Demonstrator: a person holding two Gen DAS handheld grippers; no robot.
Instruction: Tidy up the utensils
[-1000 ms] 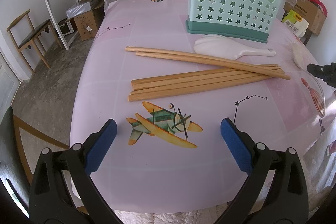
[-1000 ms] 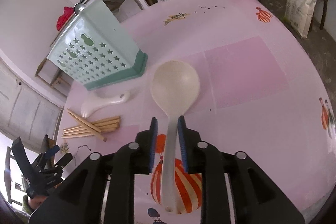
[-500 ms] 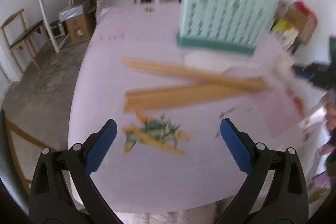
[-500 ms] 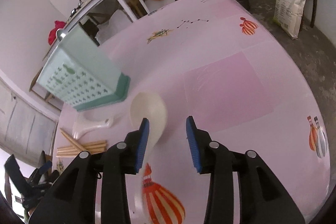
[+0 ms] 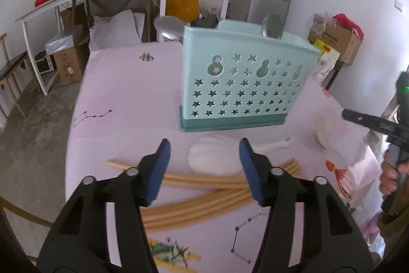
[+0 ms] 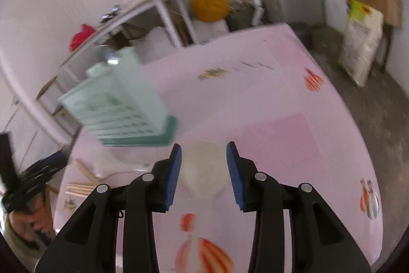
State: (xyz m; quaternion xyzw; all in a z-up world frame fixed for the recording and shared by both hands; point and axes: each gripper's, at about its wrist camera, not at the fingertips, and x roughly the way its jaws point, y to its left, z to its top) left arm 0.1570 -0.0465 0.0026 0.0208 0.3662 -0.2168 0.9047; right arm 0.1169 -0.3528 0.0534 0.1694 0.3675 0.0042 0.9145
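Closing on the white rice paddle (image 5: 213, 157).
Our left gripper (image 5: 204, 165) fingers are narrowing, nothing pinched yet; right gripper (image 6: 204, 170) stands half-open, empty, above the ladle (image 6: 204, 168). Centre the paddle before squeezing, clear of the chopsticks (image 5: 194, 198).

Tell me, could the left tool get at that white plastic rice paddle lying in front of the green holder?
Probably yes. The white plastic rice paddle lies flat on the pink tablecloth, just beyond the left tool, whose closing jaws hold nothing. Nothing covers the paddle; the wooden chopsticks lie nearer, beside it.
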